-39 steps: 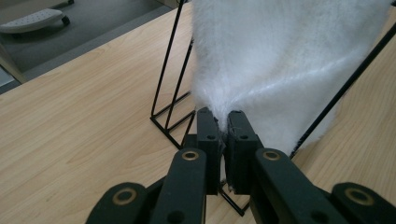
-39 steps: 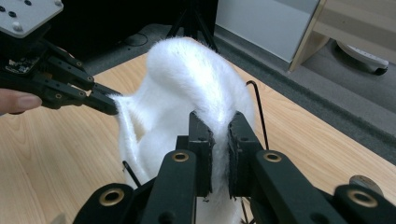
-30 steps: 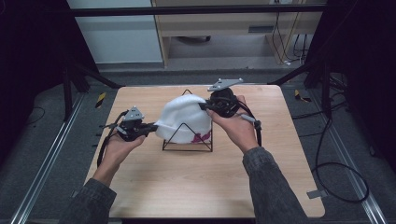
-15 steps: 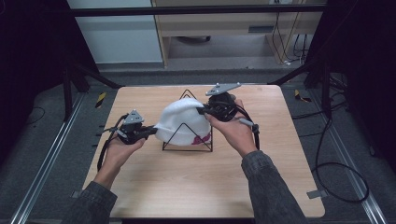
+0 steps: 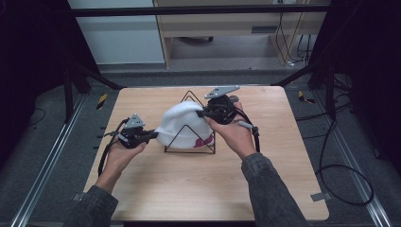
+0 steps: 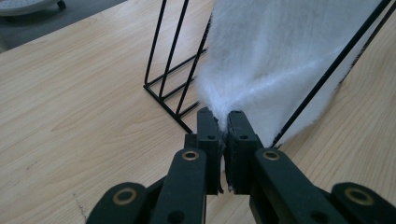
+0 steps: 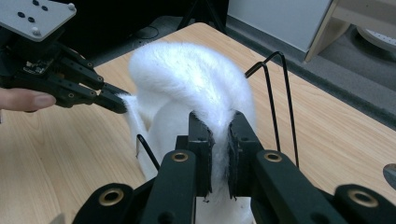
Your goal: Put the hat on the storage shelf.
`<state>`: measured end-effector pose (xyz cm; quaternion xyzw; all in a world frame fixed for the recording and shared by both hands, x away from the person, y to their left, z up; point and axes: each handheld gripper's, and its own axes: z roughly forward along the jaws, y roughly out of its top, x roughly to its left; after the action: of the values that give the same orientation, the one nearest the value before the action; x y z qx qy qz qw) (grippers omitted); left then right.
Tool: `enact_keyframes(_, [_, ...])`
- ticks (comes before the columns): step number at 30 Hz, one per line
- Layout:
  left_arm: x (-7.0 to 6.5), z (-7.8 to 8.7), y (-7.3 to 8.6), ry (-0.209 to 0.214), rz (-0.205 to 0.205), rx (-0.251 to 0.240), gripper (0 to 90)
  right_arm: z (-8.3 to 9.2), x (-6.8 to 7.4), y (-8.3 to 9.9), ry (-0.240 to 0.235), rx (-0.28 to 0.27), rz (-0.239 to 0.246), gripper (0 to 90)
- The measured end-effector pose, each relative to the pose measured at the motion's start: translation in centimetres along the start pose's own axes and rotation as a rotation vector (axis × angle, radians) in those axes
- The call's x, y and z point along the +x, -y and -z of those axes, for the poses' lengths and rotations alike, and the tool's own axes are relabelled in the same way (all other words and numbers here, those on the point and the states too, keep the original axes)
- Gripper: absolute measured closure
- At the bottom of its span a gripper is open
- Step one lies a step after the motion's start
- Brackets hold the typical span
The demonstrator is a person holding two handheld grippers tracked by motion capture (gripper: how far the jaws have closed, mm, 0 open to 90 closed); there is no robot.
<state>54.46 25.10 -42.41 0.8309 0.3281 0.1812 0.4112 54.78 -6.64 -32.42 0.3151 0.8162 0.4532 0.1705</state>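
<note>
A fluffy white hat with a pink mark near its lower right edge hangs over a black wire triangle stand in the middle of the table. My left gripper is shut on the hat's left edge; in the left gripper view the white fabric is pinched between the left gripper jaws. My right gripper is shut on the hat's upper right part, and the right gripper jaws squeeze a fold of the hat. The left gripper is also seen there, holding the far edge.
The wooden table has bare room in front of the stand and on both sides. Cables lie on the floor to the right. A wooden shelf unit stands behind the table.
Both grippers stay shut on the hat. The hat has shifted slightly on the stand between the hands.
</note>
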Motion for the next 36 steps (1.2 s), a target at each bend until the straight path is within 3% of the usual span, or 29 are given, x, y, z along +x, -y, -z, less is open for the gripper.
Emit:
enact_keyframes(6, [0.3, -0.1, 0.6, 0.004, 0.017, 0.004, 85.6, -0.3, 0.2, 0.3, -0.007, 0.006, 0.003, 82.4])
enact_keyframes(22, [0.2, -1.1, 1.1, 0.007, 0.004, 0.033, 85.6, -1.1, 0.0, 0.7, 0.016, 0.066, 0.015, 80.6])
enact_keyframes(25, [0.2, -1.2, 1.2, 0.010, 0.000, 0.038, 85.5, -1.1, -0.1, 0.9, 0.024, 0.077, 0.006, 79.7])
enact_keyframes(27, [0.2, -1.3, 1.4, 0.005, -0.006, 0.047, 85.5, -0.9, 0.1, 0.9, -0.003, 0.074, -0.018, 78.1])
enact_keyframes(32, [0.2, -1.5, 1.9, 0.013, -0.002, 0.053, 85.4, -0.2, 1.2, 0.9, 0.022, 0.094, 0.039, 69.6])
enact_keyframes(36, [0.1, -1.6, 2.0, 0.013, 0.000, 0.050, 85.3, 0.1, 1.2, 1.0, 0.028, 0.093, 0.048, 69.3])
